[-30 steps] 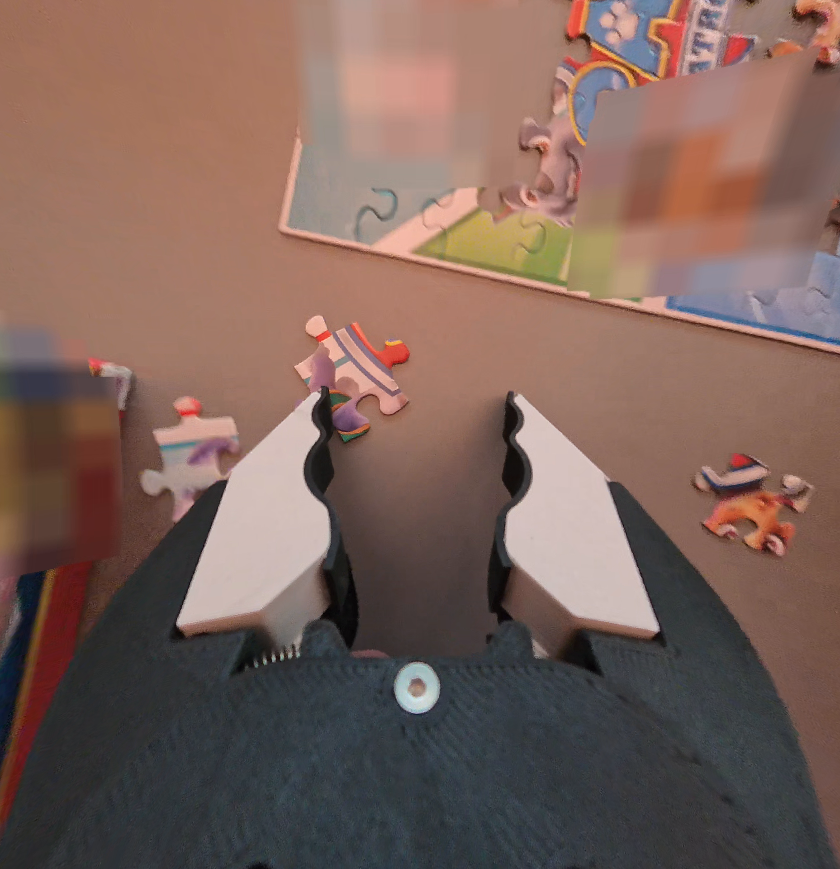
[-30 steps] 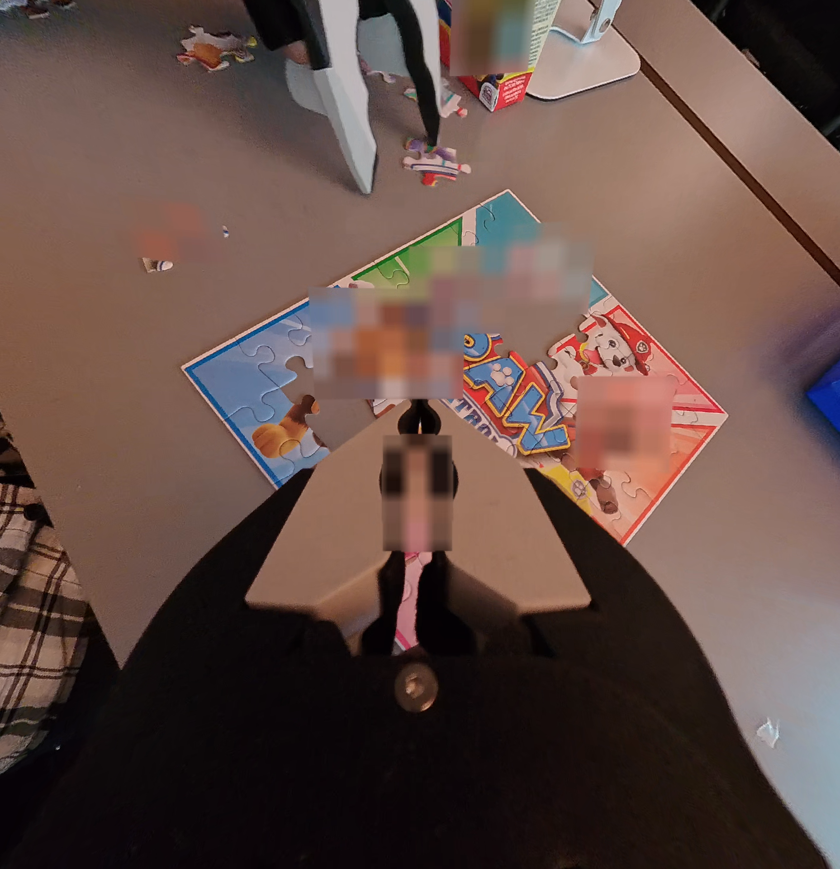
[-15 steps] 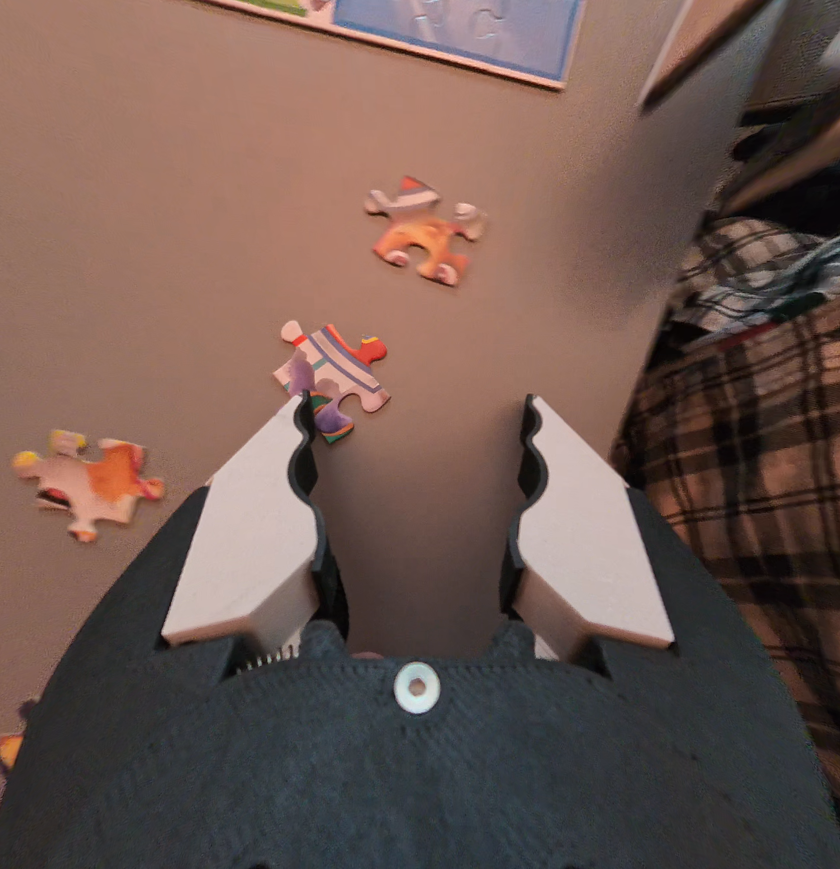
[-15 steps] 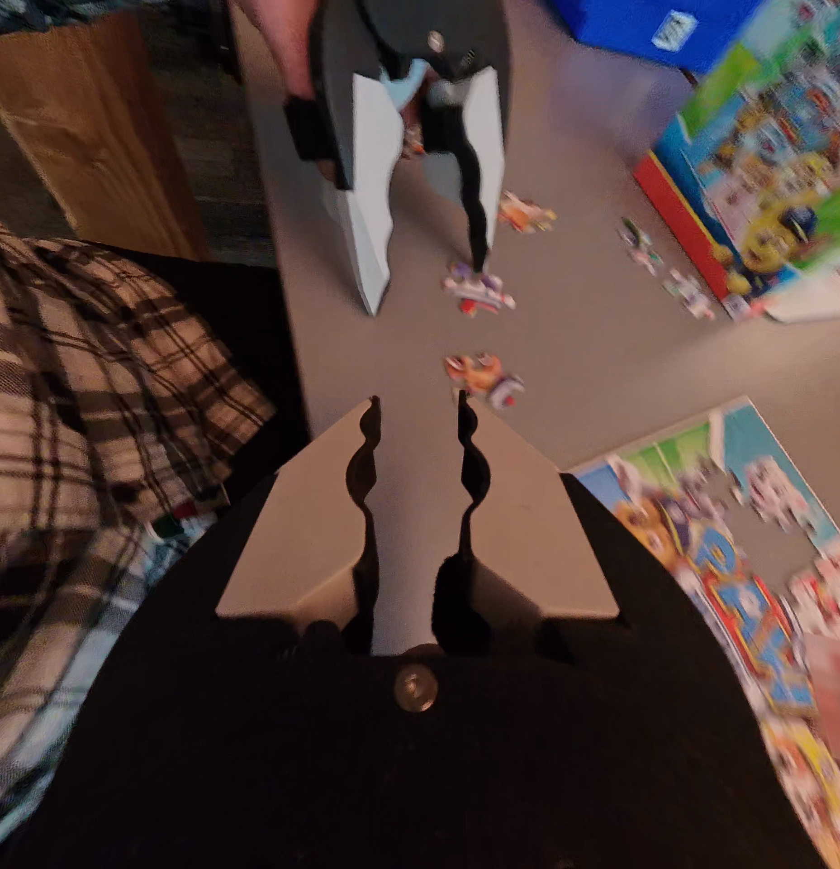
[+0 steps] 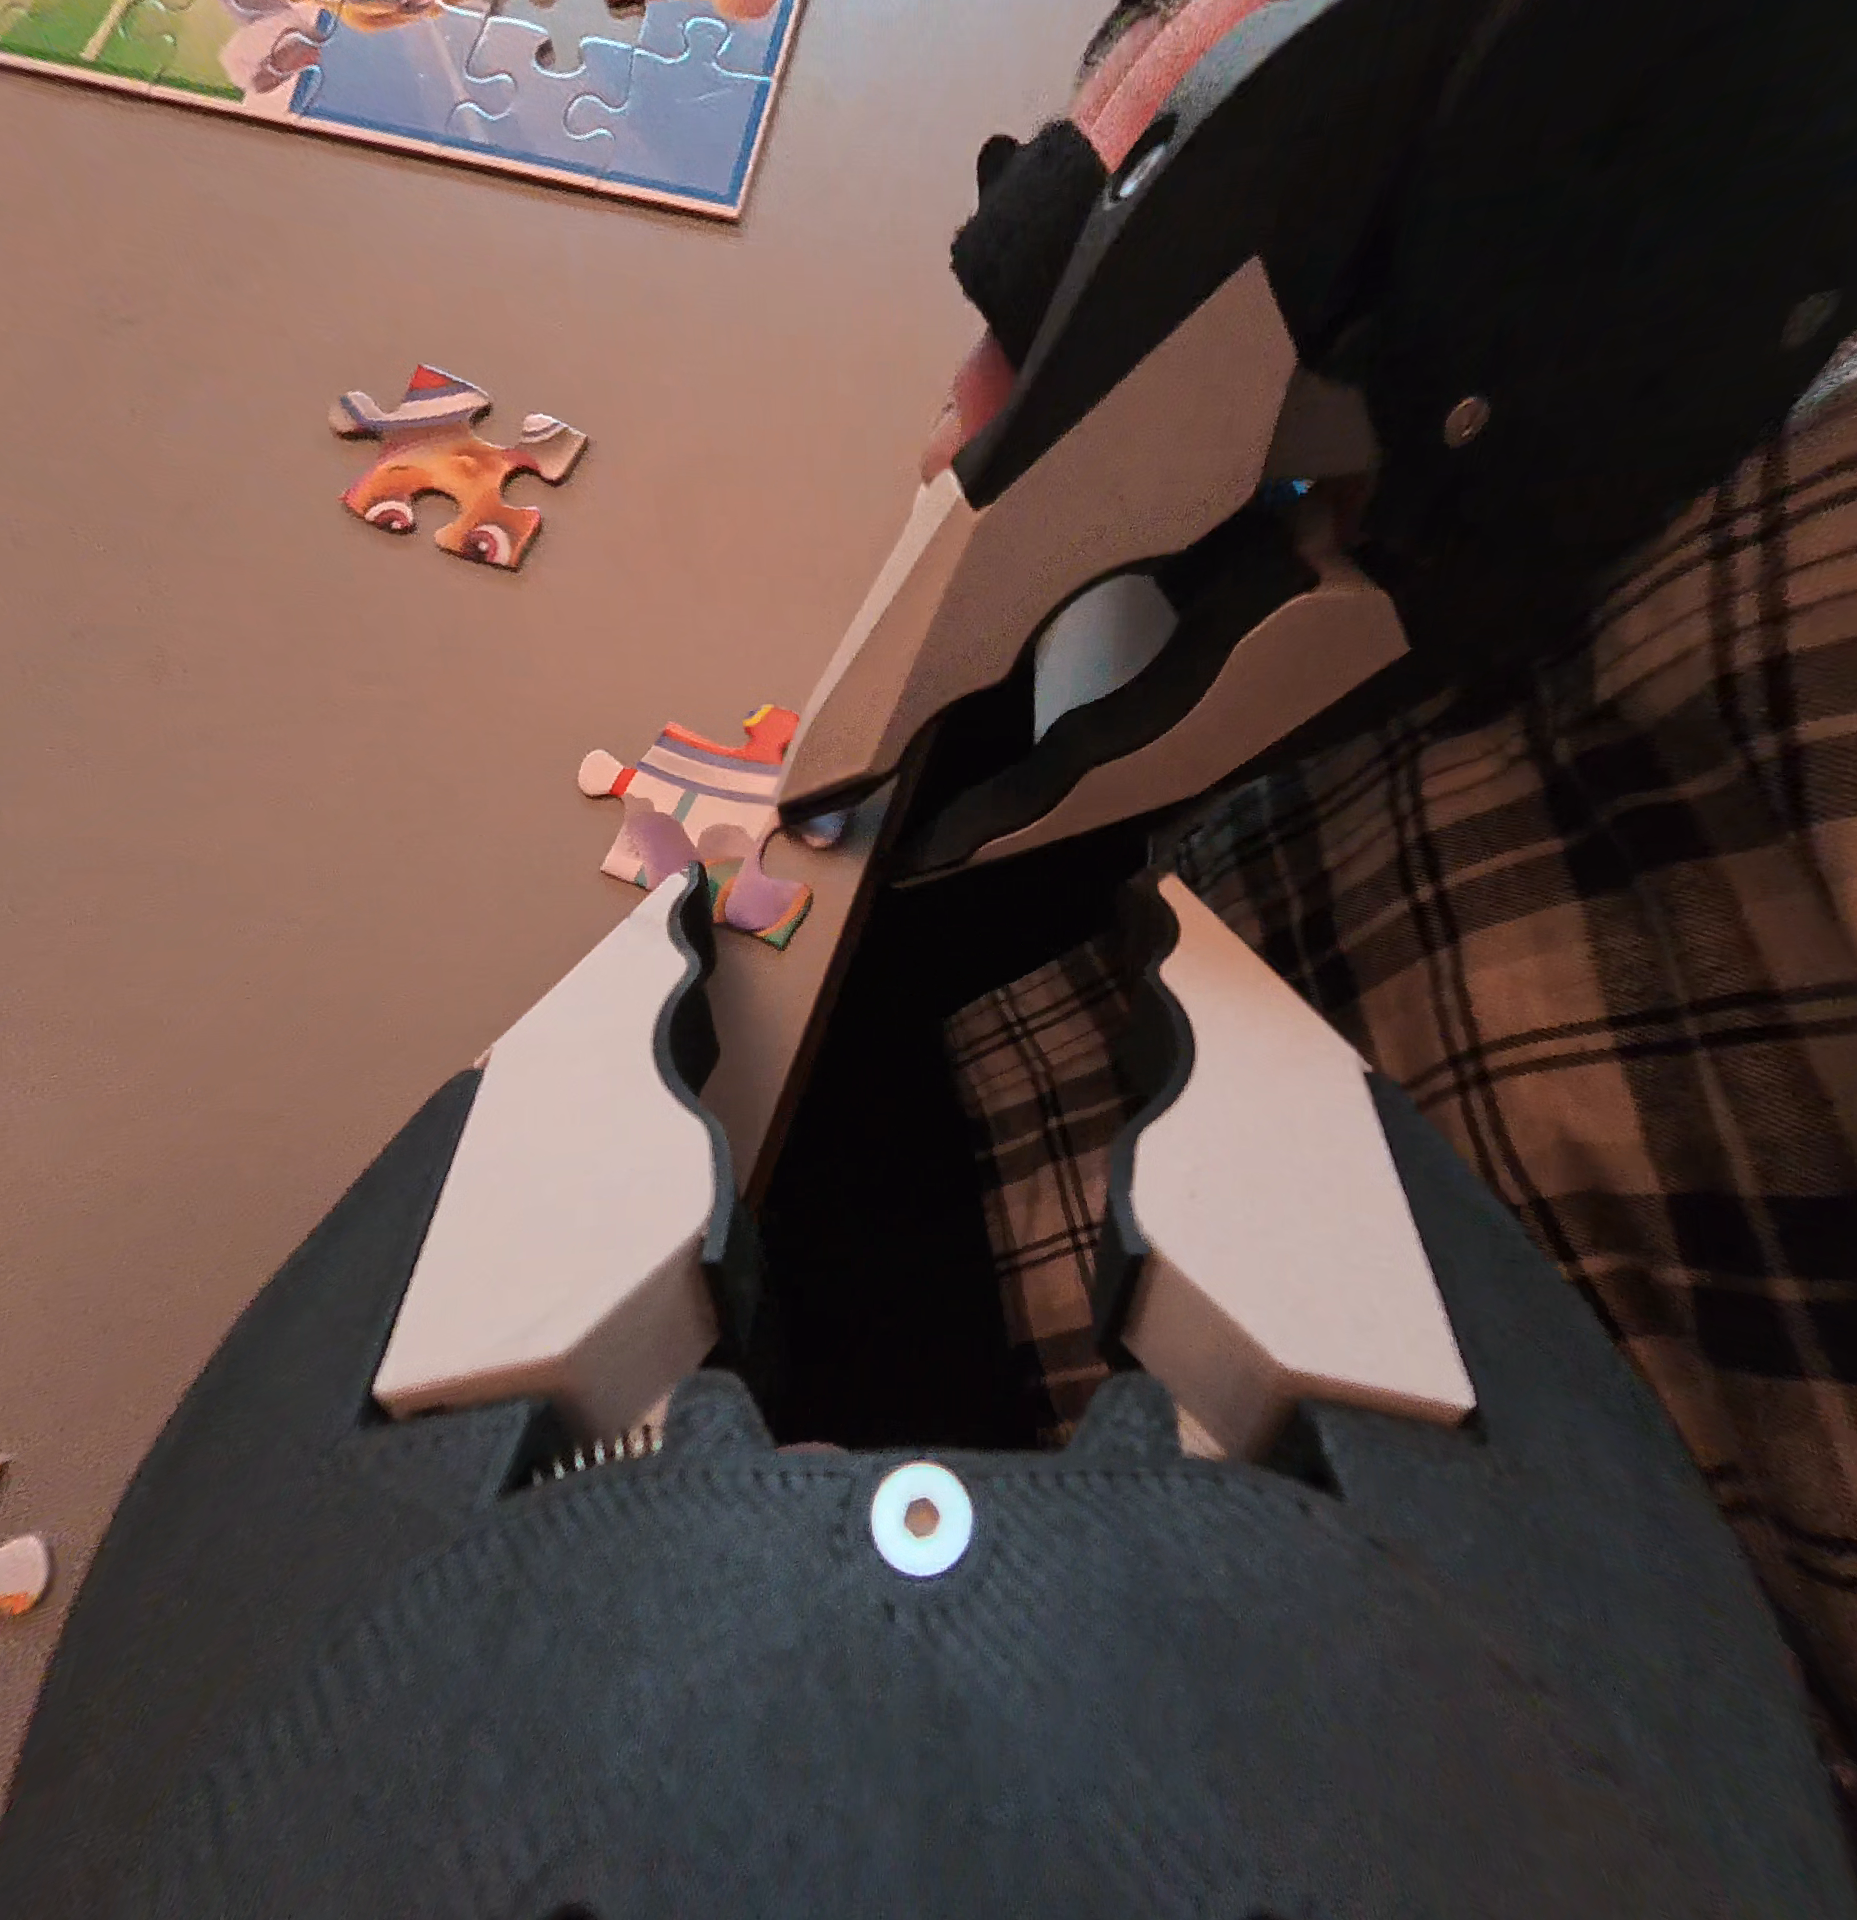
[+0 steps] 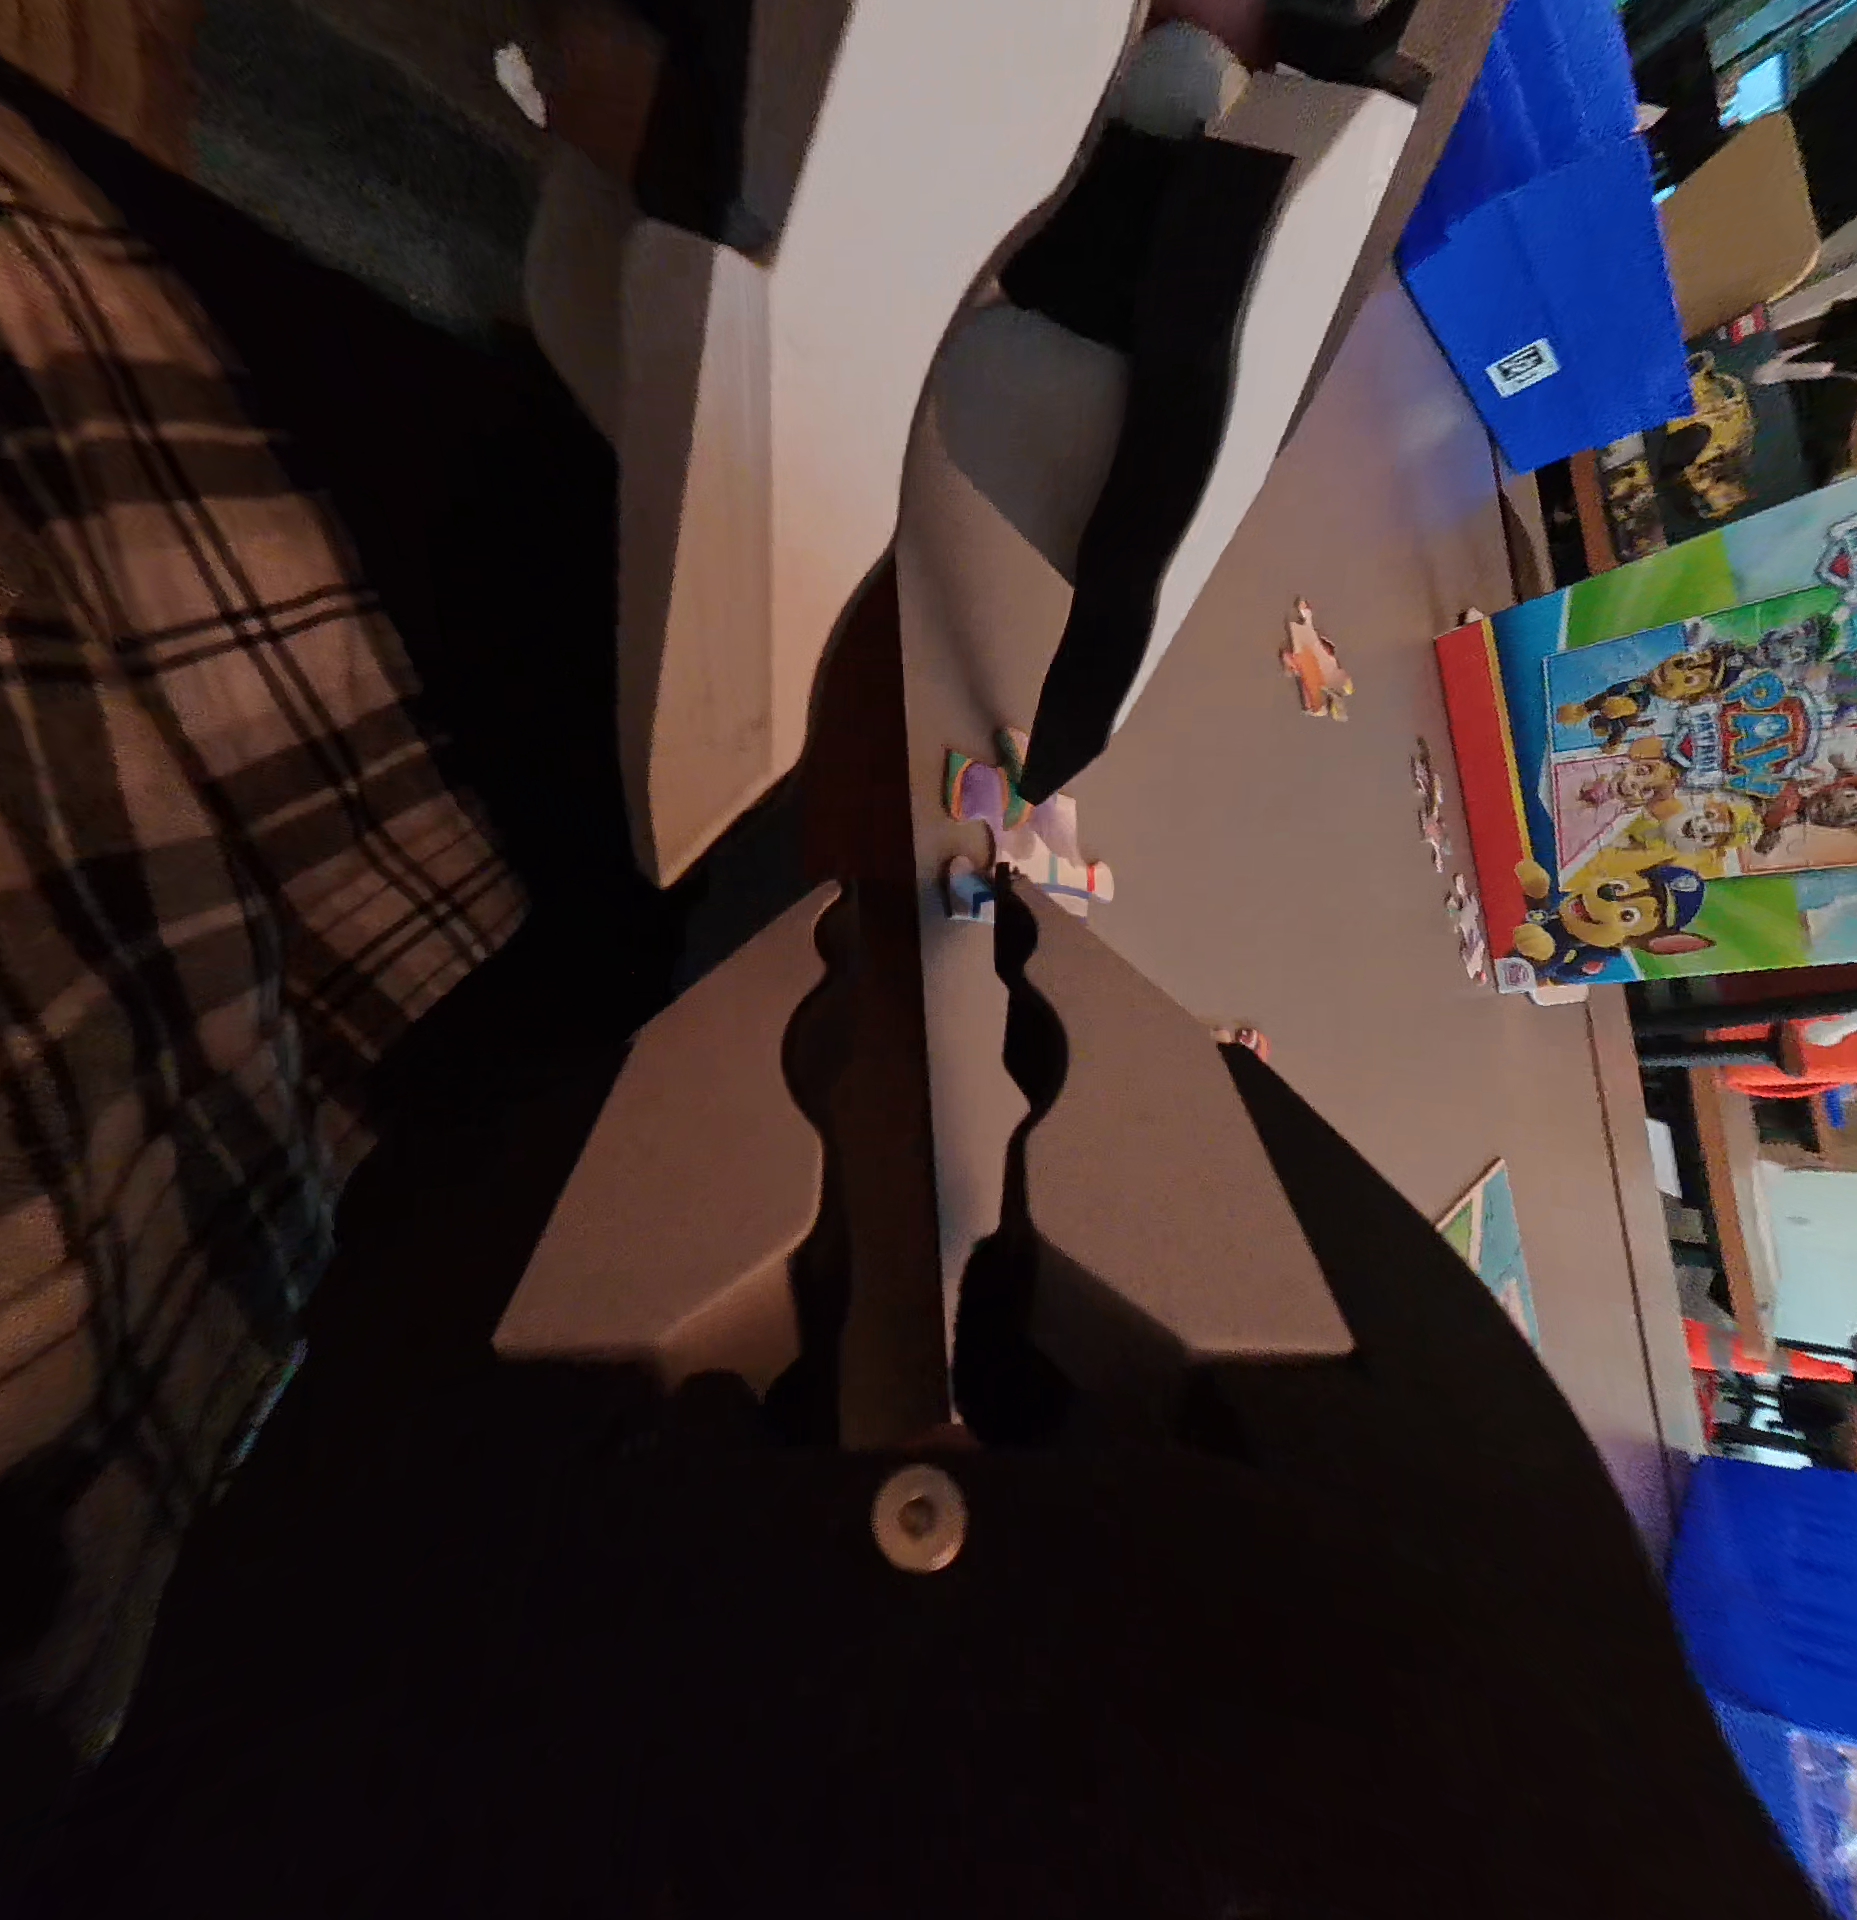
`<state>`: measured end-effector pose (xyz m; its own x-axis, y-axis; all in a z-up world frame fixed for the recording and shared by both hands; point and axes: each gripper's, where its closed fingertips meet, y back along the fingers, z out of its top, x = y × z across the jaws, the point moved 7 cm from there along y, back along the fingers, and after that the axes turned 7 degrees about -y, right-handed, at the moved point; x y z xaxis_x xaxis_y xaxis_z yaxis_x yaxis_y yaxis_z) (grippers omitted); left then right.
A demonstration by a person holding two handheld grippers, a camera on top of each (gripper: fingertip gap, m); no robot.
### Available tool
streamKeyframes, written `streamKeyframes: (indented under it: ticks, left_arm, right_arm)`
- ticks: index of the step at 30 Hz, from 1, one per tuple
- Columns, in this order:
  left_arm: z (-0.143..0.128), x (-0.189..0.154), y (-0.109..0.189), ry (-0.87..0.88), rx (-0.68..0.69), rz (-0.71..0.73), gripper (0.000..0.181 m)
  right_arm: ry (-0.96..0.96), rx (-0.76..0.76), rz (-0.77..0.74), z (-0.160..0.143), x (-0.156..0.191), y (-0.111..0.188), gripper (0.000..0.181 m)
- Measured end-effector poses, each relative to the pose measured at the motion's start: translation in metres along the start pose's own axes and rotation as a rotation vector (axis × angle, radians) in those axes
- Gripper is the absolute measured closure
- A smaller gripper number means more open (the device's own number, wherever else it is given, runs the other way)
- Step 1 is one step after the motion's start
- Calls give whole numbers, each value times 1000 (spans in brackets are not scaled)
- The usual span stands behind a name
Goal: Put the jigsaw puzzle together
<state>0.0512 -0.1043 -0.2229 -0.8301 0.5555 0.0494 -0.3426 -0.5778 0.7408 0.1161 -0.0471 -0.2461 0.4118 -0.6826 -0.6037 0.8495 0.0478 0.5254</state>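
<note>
the smooth grey-brown table (image 5: 228, 727) fills the left of the left wrist view. the flat, part-built cardboard jigsaw (image 5: 550, 94) lies at the upper left. the left gripper (image 5: 929, 899), white fingers with wavy black pads, gapes wide over the table edge; the right gripper (image 6: 929, 899) is narrowly parted. one striped white, purple and red jigsaw piece (image 5: 695, 821) sits near the edge at centre, one orange piece (image 5: 451, 468) above.

Home room, likely – grey table (image 5: 228, 727), kids' puzzle box (image 6: 1672, 800), blue bins (image 6: 1547, 249), cluttered shelves behind
</note>
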Motion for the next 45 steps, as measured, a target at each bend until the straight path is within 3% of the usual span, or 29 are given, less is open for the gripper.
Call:
streamKeyframes:
  ticks: [5, 7, 11, 17, 24, 28, 36, 45]
  left_arm:
    - [1, -13, 1, -16, -26, -46, 106]
    - [1, -17, 1, -31, -37, -49, 109]
    - [0, -20, 3, -32, -76, -77, 118]
    - [3, -6, 21, -42, -191, 14, 122]
    - [13, 5, 15, -130, -207, 84, 125]
    - [32, 11, 3, -240, -209, 116, 137]
    - [81, 5, -32, -436, -325, 78, 181]
    - [110, 25, -52, -545, -316, 197, 181]
  right_arm:
    - [15, -22, -54, -1, 5, 5, 165]
    - [24, -44, -72, -1, 6, 10, 176]
    - [26, -55, -107, -5, 8, 14, 177]
    - [10, -111, -157, -5, -2, 28, 181]
    - [-23, -146, -182, -8, -16, 47, 181]
    - [-71, -194, -159, -14, -32, 72, 181]
    - [-160, -240, -128, -33, -57, 111, 181]
    - [-167, -197, -191, -61, -84, 131, 181]
